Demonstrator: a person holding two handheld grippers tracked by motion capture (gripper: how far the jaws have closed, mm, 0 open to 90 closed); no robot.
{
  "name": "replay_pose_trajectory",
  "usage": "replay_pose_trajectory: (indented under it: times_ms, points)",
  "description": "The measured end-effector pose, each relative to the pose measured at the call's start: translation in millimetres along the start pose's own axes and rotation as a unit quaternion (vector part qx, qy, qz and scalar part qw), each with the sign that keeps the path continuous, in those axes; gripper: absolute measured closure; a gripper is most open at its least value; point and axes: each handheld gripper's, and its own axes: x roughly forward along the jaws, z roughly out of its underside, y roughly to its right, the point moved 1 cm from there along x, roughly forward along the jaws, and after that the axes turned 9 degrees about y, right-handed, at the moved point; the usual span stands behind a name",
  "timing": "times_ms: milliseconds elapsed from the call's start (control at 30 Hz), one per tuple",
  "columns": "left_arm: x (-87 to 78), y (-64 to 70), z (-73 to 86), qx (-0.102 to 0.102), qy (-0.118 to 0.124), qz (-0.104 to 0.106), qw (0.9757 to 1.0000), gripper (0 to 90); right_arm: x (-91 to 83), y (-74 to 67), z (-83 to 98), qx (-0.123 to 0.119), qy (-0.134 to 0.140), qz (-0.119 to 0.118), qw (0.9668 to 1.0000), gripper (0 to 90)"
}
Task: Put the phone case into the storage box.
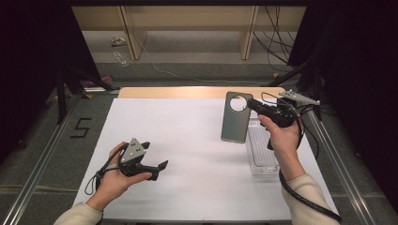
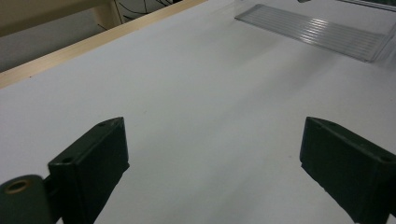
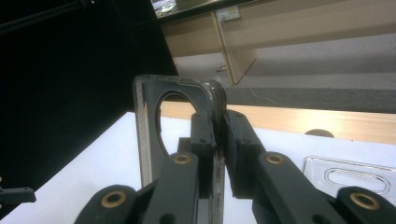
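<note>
phone case (image 1: 236,119) is pinched upright by the right gripper (image 1: 249,104) at about 2 o'clock, just beside the clear tray (image 1: 261,161); left gripper (image 1: 158,169) is held spread at 7 o'clock, nothing gripped

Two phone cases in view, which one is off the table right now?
The dark grey phone case with the round camera hole, clamped at its edge by the right gripper and held up. The clear plastic phone case lies flat on the white table.

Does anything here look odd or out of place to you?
Nothing looks spilled or broken. The one unusual sight is the grey phone case, held up off the table by the right gripper, pinched at one edge. The left gripper is open.
</note>
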Motion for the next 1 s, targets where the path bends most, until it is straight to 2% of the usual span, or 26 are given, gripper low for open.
replay_pose_trajectory:
  times_ms: [1000]
  points:
    - [-0.2,-0.2,-0.6,-0.003,0.001,-0.002,1.0,7.5,-12.7,5.5,-12.8,0.0,0.019,0.014,0.9997,82.9]
